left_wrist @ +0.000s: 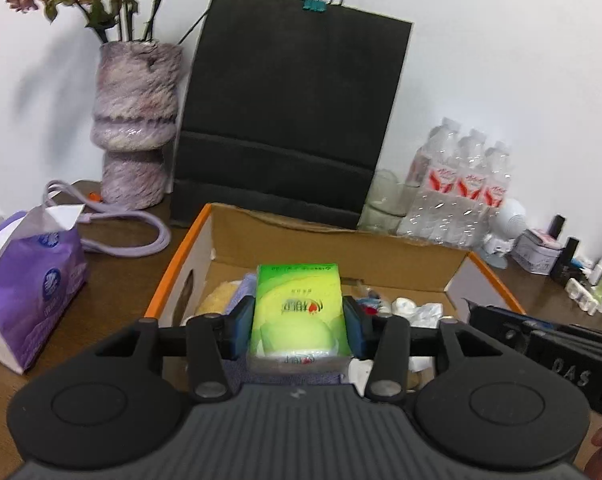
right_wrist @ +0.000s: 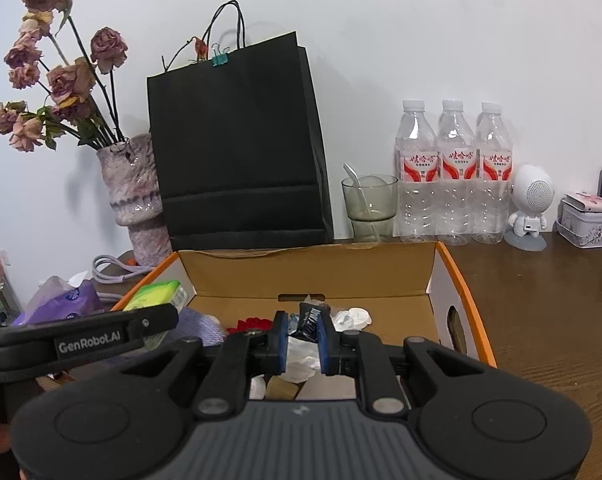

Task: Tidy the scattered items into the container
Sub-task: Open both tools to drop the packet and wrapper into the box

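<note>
Both over cardboard box (right_wrist: pixel 441 264): left fingers (left_wrist: pixel 241 326) apart flanking green tissue pack (left_wrist: pixel 299 308); right fingers (right_wrist: pixel 280 342) clamp dark wrapper (right_wrist: pixel 309 322).

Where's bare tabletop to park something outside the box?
Free: the brown table right of the cardboard box, in front of the water bottles and tin. Crowded: the left side, with the purple tissue pack, lilac cable and vase; the back edge is lined by the black bag and glass.
</note>
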